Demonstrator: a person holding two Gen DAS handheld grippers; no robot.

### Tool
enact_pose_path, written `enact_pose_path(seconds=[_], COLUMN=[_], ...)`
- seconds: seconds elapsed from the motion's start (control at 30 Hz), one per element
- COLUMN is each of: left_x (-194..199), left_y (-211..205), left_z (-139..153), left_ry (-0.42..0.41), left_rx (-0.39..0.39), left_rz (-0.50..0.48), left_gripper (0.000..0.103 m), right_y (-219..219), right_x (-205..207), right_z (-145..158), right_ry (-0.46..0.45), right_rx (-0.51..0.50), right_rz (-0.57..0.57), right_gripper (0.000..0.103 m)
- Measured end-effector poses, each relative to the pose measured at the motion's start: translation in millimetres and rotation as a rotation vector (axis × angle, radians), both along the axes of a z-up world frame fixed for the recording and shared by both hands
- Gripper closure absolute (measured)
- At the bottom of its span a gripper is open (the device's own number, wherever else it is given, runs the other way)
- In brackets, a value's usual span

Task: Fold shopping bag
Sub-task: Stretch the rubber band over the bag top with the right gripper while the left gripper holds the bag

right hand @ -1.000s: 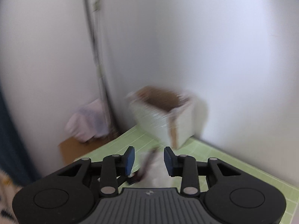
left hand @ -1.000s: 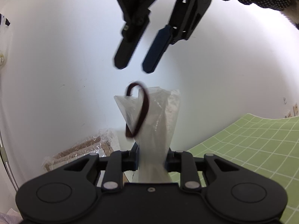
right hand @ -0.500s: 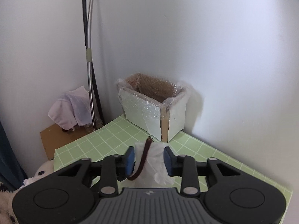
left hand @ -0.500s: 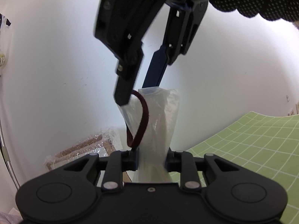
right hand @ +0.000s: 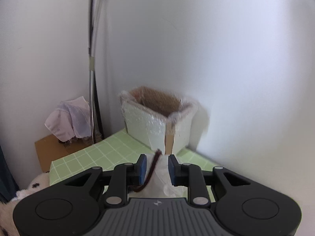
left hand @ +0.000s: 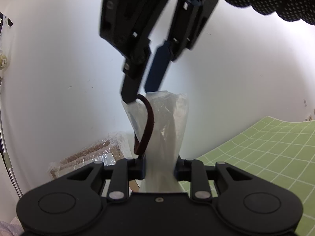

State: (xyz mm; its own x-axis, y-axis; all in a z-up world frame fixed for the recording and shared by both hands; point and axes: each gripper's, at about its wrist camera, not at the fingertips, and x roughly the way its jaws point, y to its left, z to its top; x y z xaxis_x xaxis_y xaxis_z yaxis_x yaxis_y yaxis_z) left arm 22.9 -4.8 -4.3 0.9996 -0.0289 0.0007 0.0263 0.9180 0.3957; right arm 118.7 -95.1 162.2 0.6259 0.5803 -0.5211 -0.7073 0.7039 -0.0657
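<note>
A bunched, translucent plastic shopping bag (left hand: pixel 167 129) stands upright, pinched at its lower part by my left gripper (left hand: pixel 159 167), which is shut on it. A dark brown strap (left hand: pixel 147 122) loops down the bag's left side. My right gripper (left hand: pixel 140 96) comes down from above, held by a gloved hand (left hand: pixel 275 0). Its fingers straddle the bag's top edge and the strap's upper bend. In the right wrist view the right gripper (right hand: pixel 157 167) is open, with the bag (right hand: pixel 163 179) and strap (right hand: pixel 152 167) between its blue pads, which stand apart from the plastic.
A green grid mat (left hand: pixel 265 157) covers the table below. A cardboard box wrapped in bubble film (right hand: pixel 157 118) stands in the corner against white walls. Beside it are a metal pole (right hand: pixel 91 78), a pale cloth (right hand: pixel 69 118) and a flat cardboard piece (right hand: pixel 51 149).
The right gripper came down from above the bag until its fingers enclosed the bag's top and the strap. Its fingers have narrowed a little. The left gripper held still.
</note>
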Motion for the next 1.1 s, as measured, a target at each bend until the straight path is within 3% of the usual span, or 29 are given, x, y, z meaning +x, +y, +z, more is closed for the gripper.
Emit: enact_pose_path(seconds=[0.17, 0.23, 0.27, 0.3, 0.53, 0.93, 1.1], left_x=[-5, -7, -8, -9, -14, -32, 16], left_y=[1, 2, 3, 4, 17, 33, 28], left_z=[-1, -1, -1, -1, 1, 1, 23], left_ry=[0.007, 0.011, 0.015, 0.018, 0.034, 0.031, 0.029], left_rx=[-0.002, -0.008, -0.013, -0.022, -0.097, -0.219, -0.263], left_rz=[-0.005, -0.005, -0.006, -0.005, 0.019, 0.022, 0.01], left_gripper=[0.077, 0.077, 0.077, 0.077, 0.077, 0.078, 0.078], right_y=[0, -3, -3, -4, -18, -24, -23], right_x=[12, 13, 13, 13, 13, 9, 9], right_z=[-3, -4, -4, -4, -2, -13, -16], right_ry=[0.054, 0.066, 0.072, 0.078, 0.101, 0.084, 0.084], right_rx=[0.02, 0.035, 0.044, 0.054, 0.114, 0.089, 0.091], right_rz=[-0.024, -0.016, -0.008, -0.001, -0.067, -0.113, -0.112], right_gripper=[0.078, 0.086, 0.098, 0.099, 0.1, 0.1, 0.1])
